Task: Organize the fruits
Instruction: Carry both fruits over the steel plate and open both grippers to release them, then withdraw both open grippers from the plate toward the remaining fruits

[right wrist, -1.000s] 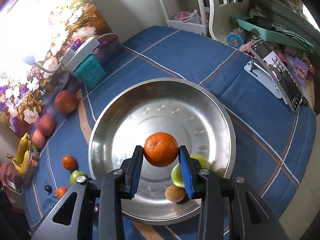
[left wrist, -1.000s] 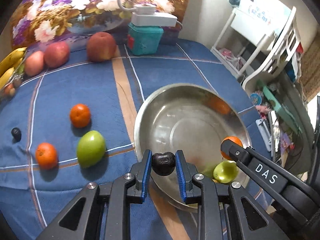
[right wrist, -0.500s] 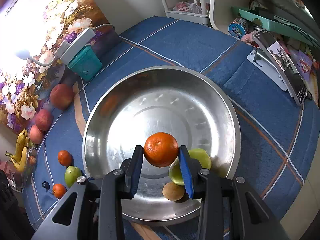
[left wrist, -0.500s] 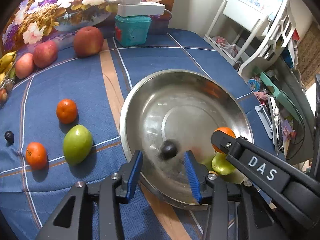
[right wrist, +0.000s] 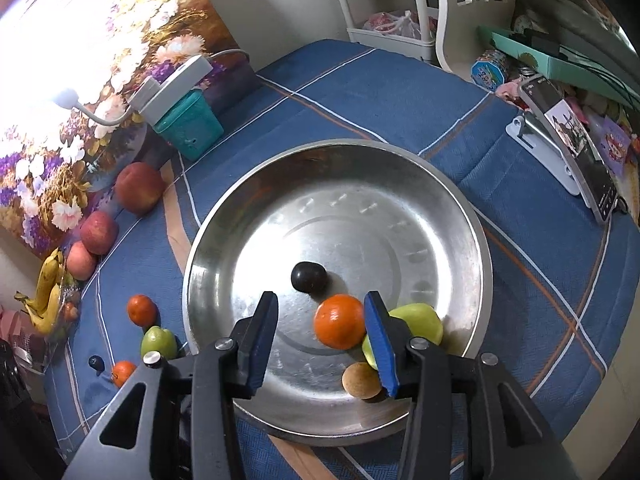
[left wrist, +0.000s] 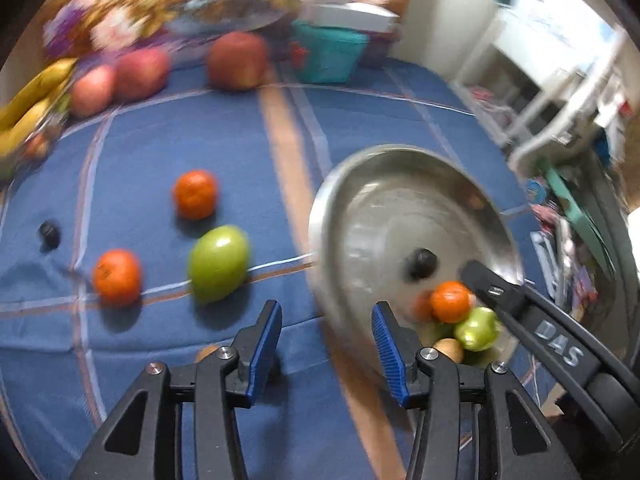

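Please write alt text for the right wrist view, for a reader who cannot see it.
The right gripper, jaws opening, hangs over a steel bowl on a blue cloth; in the bowl lie an orange, a dark plum, a green fruit and a brown fruit.

The wide round steel bowl (right wrist: pixel 460 208) looked polished and reflective; the blue plaid tablecloth (right wrist: pixel 360 92) beneath was matt woven fabric.

L gripper (left wrist: pixel 326 354) jaws opening, empty, w/ dark plum (left wrist: pixel 423 263) in steel bowl (left wrist: pixel 400 156).
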A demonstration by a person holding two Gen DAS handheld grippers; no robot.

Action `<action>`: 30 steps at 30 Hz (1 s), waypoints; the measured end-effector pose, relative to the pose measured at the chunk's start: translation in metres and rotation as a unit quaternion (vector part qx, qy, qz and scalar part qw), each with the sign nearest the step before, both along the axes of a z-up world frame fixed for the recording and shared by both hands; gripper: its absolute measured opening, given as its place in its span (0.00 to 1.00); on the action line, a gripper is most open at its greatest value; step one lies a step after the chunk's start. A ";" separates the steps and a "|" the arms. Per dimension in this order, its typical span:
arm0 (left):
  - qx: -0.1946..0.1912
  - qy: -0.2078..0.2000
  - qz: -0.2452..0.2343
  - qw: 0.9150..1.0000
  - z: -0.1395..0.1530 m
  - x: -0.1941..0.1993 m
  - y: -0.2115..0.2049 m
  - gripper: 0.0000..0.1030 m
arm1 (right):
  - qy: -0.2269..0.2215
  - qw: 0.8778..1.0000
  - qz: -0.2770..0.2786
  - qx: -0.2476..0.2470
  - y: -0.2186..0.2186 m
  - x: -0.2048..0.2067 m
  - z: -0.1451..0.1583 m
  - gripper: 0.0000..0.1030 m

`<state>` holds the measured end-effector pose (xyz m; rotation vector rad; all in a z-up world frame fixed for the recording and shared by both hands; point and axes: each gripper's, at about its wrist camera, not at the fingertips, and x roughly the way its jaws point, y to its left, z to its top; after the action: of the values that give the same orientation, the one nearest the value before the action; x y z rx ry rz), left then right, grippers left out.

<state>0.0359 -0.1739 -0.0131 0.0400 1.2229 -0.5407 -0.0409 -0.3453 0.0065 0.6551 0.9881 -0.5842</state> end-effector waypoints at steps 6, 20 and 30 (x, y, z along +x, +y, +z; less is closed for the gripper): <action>0.020 0.052 0.099 0.993 -0.009 0.022 0.053 0.56 | 0.006 0.999 0.031 -0.015 0.014 0.007 0.004 0.44; 0.052 0.017 0.218 0.974 0.008 0.039 0.152 1.00 | 0.015 0.978 0.199 -0.065 0.102 0.040 0.009 0.81; 0.062 0.019 0.233 0.970 -0.001 0.043 0.157 1.00 | 0.016 0.972 0.230 -0.049 0.117 0.046 0.003 0.98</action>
<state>0.0785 -0.0164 -0.0139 -0.1505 1.2517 -0.0556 0.0055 -0.2285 0.0093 0.3106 1.0905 -0.2312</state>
